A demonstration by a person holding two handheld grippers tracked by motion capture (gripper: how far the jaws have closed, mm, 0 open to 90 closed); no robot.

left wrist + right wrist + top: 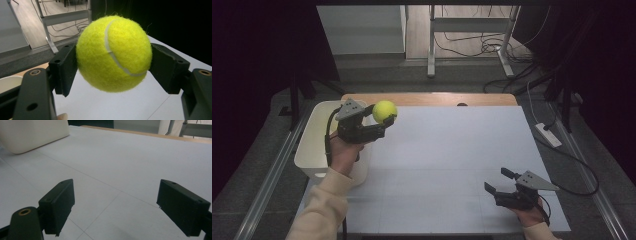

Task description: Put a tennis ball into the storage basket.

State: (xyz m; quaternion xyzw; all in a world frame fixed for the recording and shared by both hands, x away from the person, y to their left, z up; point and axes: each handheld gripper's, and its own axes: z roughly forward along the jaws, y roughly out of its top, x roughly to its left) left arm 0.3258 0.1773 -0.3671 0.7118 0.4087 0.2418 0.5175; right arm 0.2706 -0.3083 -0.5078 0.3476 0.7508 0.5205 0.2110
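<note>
- The tennis ball [384,111] was held above the bench's far left corner, lifted off the white surface and just beside the white bin [314,145] that stood at the bench's left edge.
- The left tongs [381,116] were clenched on the ball; in the left gripper view both black pads pressed its fuzzy sides at about its widest part, so the ball [113,53] sat centred between them, with the white seam facing the camera.
- Judged from this, the step in hand looked like carrying the ball to the bin. To do that well, the grip should stay firm and level, the ball should travel over the bin's rim with clearance, and the pads should part only once the ball hangs squarely over the bin's opening, low enough not to bounce out.
- The right tongs [499,181] were released, jaws wide with nothing between them, resting low near the bench's near right corner, well apart from the ball.
- The bench [452,165] lay bare between the two hands.
</note>
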